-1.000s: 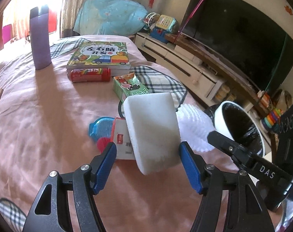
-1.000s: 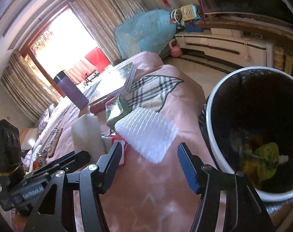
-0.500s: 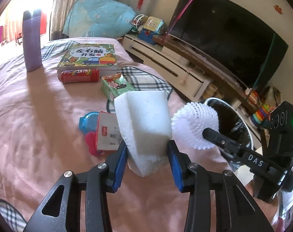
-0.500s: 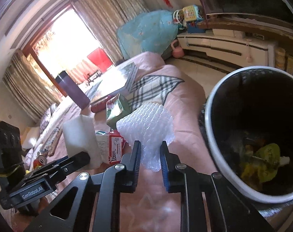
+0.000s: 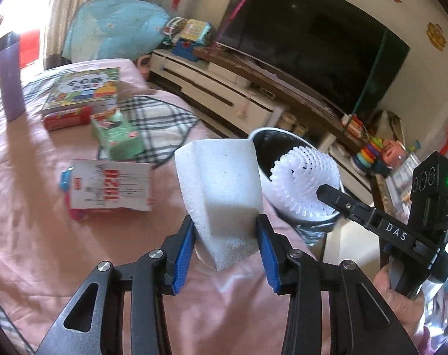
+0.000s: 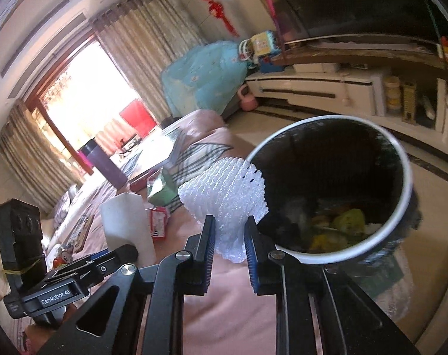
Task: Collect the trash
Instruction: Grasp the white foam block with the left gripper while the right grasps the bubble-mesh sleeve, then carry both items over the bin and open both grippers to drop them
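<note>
Both of my grippers are loaded. Closest to me, my left gripper (image 5: 226,247) pinches a white rectangular foam block (image 5: 224,195) between its blue pads, the block standing upright above the pink bedspread (image 5: 31,222). My right gripper (image 6: 229,244) squeezes a white ribbed foam fruit net (image 6: 225,195) at its lower end, so the net fans out above the fingers; in the left view the same net (image 5: 305,179) sits in front of the bin's mouth.

Just past the net stands a round white-rimmed trash bin with a black liner (image 6: 404,183), beside the bed edge. Inside it I see yellow and green scraps (image 6: 346,222) at the bottom, with some pale bits I cannot identify.

On the bedspread behind the block lies a white and red printed paper packet (image 5: 110,185) over something blue and pink, then a green snack carton (image 5: 120,137), a red wrapped pack (image 5: 67,118), and a colourful children's book (image 5: 85,90). A purple tumbler (image 5: 9,77) stands upright farther left. Beyond the bed are a white TV cabinet (image 5: 224,94) and a large dark television (image 5: 312,50).
</note>
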### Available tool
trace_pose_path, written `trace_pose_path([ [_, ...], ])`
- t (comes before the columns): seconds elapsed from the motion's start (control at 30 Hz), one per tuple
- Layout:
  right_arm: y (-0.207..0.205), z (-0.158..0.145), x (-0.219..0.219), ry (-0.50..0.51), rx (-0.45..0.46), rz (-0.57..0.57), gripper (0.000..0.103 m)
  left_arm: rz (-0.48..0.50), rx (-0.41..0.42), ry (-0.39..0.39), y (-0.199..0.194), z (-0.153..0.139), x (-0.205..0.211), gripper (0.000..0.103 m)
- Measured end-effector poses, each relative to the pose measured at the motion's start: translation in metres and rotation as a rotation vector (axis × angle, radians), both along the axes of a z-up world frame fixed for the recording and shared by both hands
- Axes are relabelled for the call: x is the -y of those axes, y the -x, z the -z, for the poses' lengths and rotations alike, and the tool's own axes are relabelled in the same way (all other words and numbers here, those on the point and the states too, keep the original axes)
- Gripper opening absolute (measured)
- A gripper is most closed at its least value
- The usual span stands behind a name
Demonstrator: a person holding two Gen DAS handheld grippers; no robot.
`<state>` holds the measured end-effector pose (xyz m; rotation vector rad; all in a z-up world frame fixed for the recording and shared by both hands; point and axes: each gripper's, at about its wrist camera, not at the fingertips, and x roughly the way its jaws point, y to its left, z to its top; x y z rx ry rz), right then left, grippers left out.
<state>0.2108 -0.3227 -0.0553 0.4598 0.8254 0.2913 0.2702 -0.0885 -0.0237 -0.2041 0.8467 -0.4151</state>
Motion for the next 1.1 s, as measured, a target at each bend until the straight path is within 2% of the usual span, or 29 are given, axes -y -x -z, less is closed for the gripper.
trace_pose_path([
  [0.4, 0.007, 0.002, 0.049, 0.031, -0.006, 0.107, 0.020, 0.082, -0.024, -0.021, -0.031, 0.007, 0.057, 0.040],
  [0.8, -0.001, 0.004, 0.073, 0.039, -0.008, 0.131, 0.020, 0.131, -0.033, -0.018, -0.065, 0.007, 0.103, 0.040],
  [1.1, -0.012, 0.005, 0.077, 0.065, -0.020, 0.120, 0.020, 0.146, -0.046, -0.048, -0.089, 0.009, 0.125, 0.041],
])
